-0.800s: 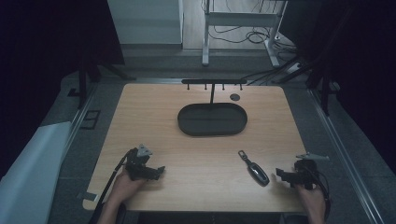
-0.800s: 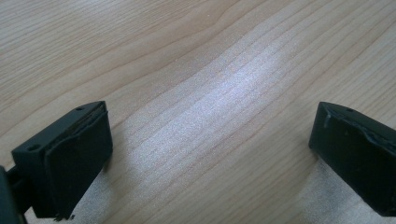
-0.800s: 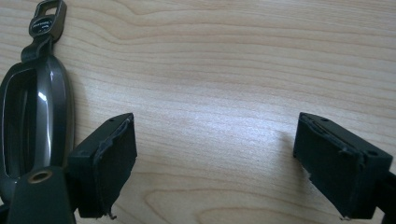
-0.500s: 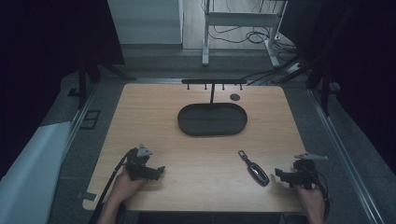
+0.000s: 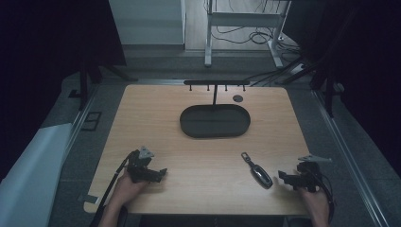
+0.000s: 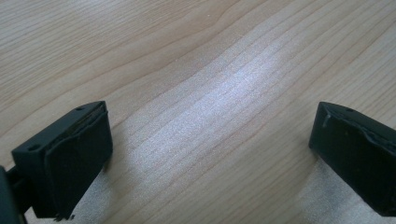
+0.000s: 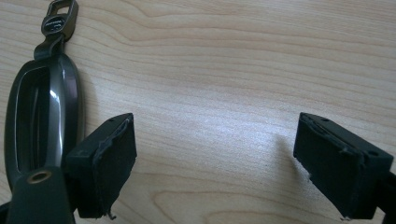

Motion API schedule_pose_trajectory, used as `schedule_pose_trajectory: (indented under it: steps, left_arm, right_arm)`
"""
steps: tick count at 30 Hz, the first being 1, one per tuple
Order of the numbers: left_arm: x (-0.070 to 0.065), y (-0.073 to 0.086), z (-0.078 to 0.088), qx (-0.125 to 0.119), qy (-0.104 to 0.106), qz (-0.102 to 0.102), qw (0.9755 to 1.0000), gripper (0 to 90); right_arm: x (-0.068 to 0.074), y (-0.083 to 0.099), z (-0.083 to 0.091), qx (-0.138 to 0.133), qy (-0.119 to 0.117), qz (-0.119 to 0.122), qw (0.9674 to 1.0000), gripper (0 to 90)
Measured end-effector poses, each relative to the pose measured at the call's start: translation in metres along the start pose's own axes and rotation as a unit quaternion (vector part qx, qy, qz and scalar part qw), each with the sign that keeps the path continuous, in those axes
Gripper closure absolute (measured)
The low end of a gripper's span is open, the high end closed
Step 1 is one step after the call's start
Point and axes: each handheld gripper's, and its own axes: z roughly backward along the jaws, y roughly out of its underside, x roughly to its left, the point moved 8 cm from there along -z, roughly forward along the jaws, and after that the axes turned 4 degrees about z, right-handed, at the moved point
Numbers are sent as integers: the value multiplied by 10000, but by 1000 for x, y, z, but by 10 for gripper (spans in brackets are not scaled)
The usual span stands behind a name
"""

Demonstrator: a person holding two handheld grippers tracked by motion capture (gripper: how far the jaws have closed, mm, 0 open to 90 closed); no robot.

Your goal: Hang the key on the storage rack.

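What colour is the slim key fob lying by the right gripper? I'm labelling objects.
Dark grey, glossy key fob, clearest in the right gripper view.

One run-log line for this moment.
left gripper: open, empty | right gripper: open, beside key fob, not gripping | tray: empty

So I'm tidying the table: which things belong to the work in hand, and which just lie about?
In hand:
- dark key fob, beside the open right gripper
- open left gripper

Lying about:
- dark oval tray
- hook rack
- small round disc

Dark oval tray, hook rack
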Motion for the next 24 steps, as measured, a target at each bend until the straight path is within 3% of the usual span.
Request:
schedule_pose_trajectory:
  steps: [24]
  left_arm:
    - [0, 0, 0, -1, 1, 1, 10000, 0]
  right_arm:
    - [18, 9, 11, 379, -224, 424, 9981, 132]
